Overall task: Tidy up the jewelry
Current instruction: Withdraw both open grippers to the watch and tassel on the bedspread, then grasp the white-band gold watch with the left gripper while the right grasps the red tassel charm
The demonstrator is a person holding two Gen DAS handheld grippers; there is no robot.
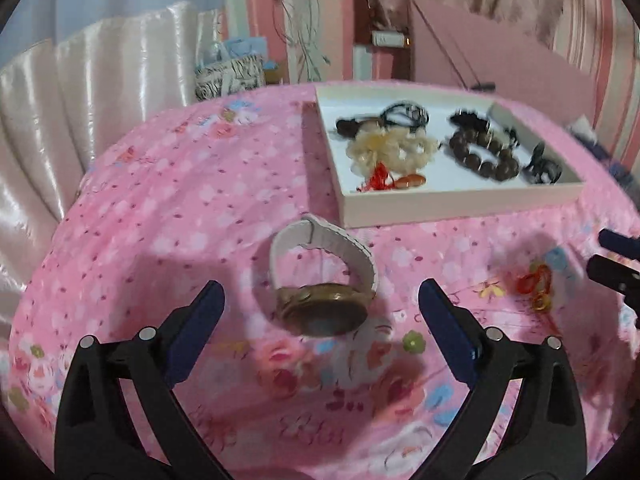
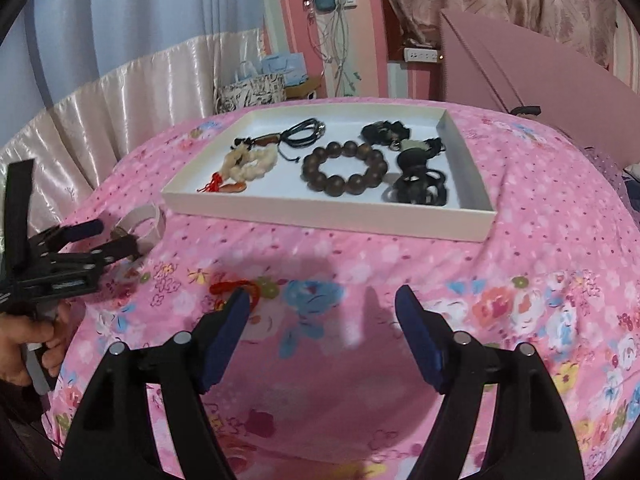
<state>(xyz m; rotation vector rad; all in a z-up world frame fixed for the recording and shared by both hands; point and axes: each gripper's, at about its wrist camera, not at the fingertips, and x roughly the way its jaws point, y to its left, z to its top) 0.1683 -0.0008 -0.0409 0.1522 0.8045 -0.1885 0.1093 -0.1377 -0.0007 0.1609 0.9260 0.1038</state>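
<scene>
Cloth cover (image 2: 360, 248): matt pink floral-printed fabric, lightly creased. Tray (image 2: 320, 210): matt off-white card, smooth. Watch (image 1: 320, 280): pale leather-like strap, brushed bronze-toned metal case. Dark bead bracelet (image 2: 344, 168): wood-like beads, dull sheen. Pale bead bracelet (image 2: 252, 164): glossy, waxy. Curtain (image 2: 120, 92) at 10 o'clock: shiny satin. Left gripper (image 1: 320, 300): matt black plastic, blue rubbery pads (image 1: 448, 328).

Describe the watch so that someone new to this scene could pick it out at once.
Start at the white tray on the pink floral cloth. Just outside its near left corner, on the cloth, lies the watch, between the open left claw's fingers. It alone has a white strap and a round bronze face.
</scene>
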